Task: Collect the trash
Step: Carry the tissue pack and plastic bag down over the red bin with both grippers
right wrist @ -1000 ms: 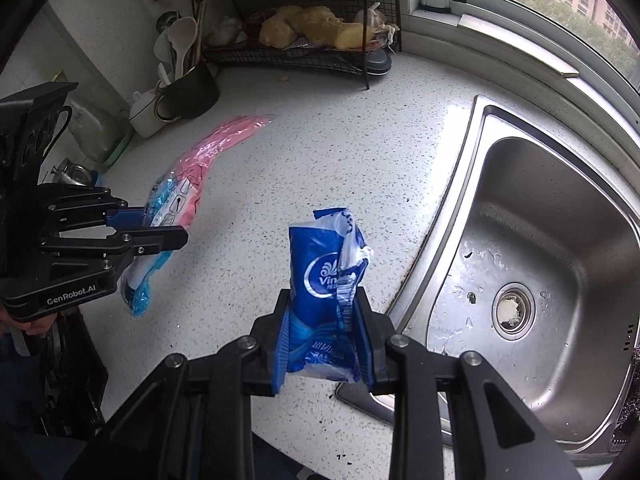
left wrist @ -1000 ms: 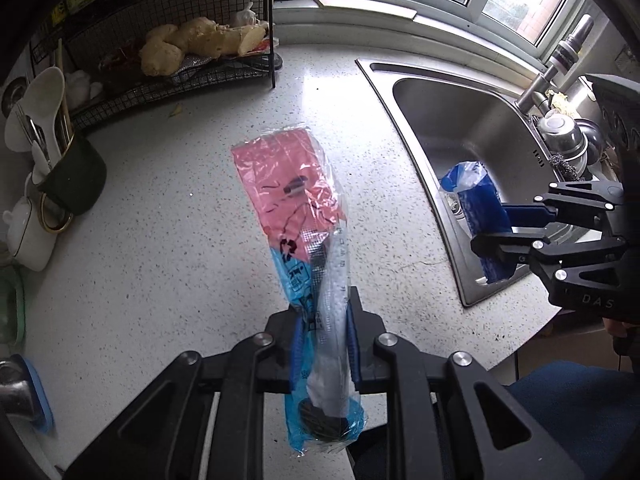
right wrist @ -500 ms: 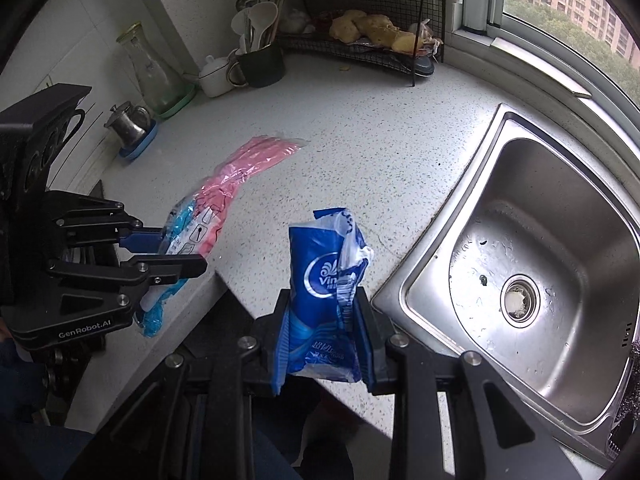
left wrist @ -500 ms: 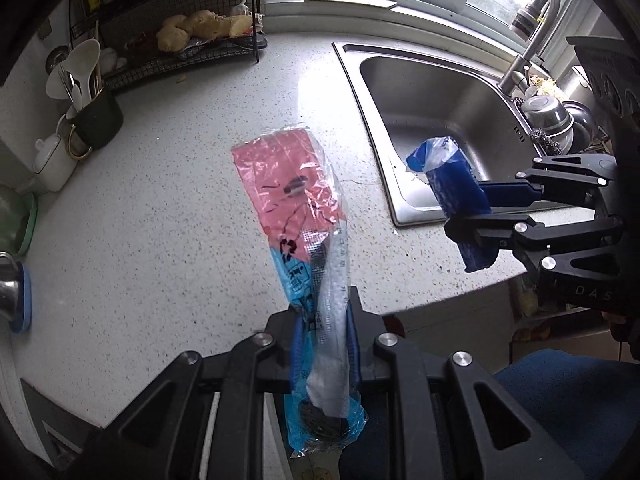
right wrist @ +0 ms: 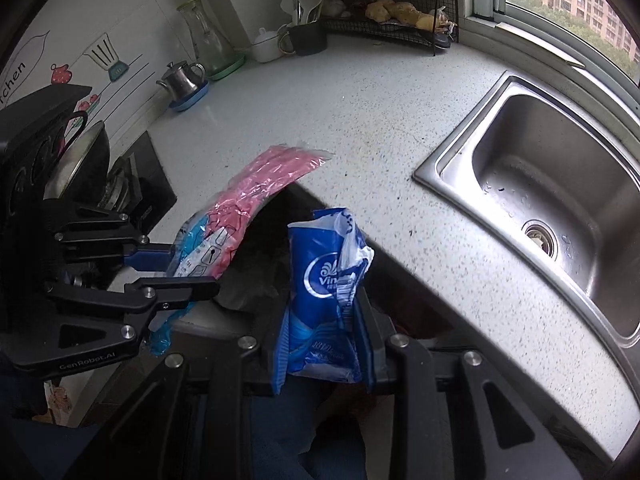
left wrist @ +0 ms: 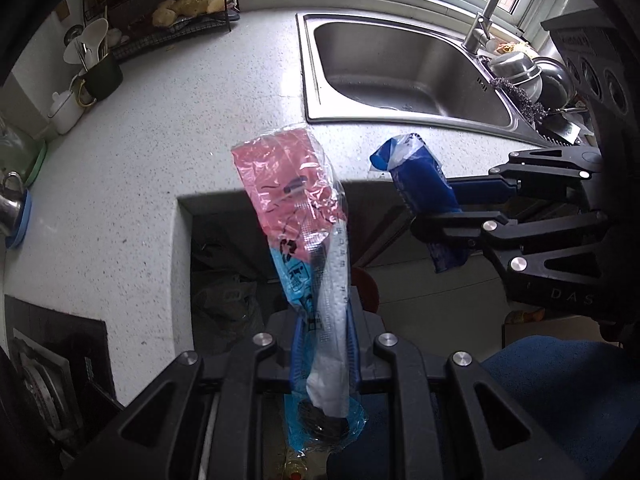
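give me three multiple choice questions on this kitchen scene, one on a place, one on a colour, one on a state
1. Where does the wire rack stand?
A. in the sink
B. at the counter's far end by the window
C. on the floor

2. What colours is the wrapper in the left gripper?
A. pink and light blue
B. green and yellow
C. all black

3. How is the right gripper?
A. open and bare
B. shut on a spoon
C. shut on the blue pack

Answers:
1 B, the rack sits on the counter beside the window frame.
2 A, its upper part is pink and its lower part light blue.
3 C, the jaws press both sides of the pack.
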`<state>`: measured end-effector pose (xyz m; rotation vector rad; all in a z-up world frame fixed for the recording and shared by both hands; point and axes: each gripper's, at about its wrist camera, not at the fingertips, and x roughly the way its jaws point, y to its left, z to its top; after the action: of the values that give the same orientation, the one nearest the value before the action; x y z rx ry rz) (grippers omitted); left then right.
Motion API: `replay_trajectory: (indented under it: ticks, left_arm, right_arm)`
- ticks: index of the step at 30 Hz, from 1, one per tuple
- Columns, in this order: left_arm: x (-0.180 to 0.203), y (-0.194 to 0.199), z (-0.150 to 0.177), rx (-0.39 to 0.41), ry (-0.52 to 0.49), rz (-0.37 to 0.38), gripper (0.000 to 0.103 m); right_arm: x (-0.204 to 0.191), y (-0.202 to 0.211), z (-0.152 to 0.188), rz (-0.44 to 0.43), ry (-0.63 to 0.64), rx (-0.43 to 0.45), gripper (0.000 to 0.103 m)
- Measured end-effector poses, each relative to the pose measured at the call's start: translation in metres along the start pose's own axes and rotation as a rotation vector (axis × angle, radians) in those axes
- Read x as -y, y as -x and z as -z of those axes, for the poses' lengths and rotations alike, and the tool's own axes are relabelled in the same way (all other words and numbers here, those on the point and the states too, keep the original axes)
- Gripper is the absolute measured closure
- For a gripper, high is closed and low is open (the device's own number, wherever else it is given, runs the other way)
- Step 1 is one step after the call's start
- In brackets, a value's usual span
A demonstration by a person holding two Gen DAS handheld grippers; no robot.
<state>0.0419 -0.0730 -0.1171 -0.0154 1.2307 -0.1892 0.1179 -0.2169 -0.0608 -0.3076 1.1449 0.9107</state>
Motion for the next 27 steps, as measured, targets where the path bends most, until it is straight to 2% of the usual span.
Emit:
replay_trajectory:
  ticks: [5, 10, 15, 18, 21, 24, 27]
  left_arm:
    - [0.013, -0.016, 0.033, -0.053, 0.015, 0.017, 0.087]
    - [0.017, -0.049, 0.051, -0.130, 0.033, 0.036, 0.087]
    - [0.014, -0.095, 0.049, -0.199, 0.031, 0.046, 0.087]
    - [0.014, -0.127, 0.046, -0.223, 0.006, 0.044, 0.087]
    - [0.013, -0.163, 0.043, -0.245, 0.000, 0.068, 0.087]
    - [0.015, -0.198, 0.045, -0.280, -0.025, 0.089, 0.087]
    - [0.016, -0.232, 0.049, -0.307, -0.025, 0.116, 0.087]
  right_arm:
    - [-0.005, -0.012, 0.029, -0.018, -0.027, -0.032, 0.077]
    - [-0.006, -0.035, 0.054, -0.010, -0.056, -0.065, 0.077]
    - [0.003, -0.066, 0.069, -0.003, -0.125, -0.120, 0.077]
    - [0.010, -0.085, 0.075, 0.044, -0.135, -0.123, 0.077]
    - [0.017, -0.106, 0.085, 0.033, -0.151, -0.121, 0.077]
    - [0.024, -0.130, 0.092, 0.070, -0.148, -0.126, 0.077]
    - [0.041, -0.153, 0.104, 0.072, -0.201, -0.143, 0.077]
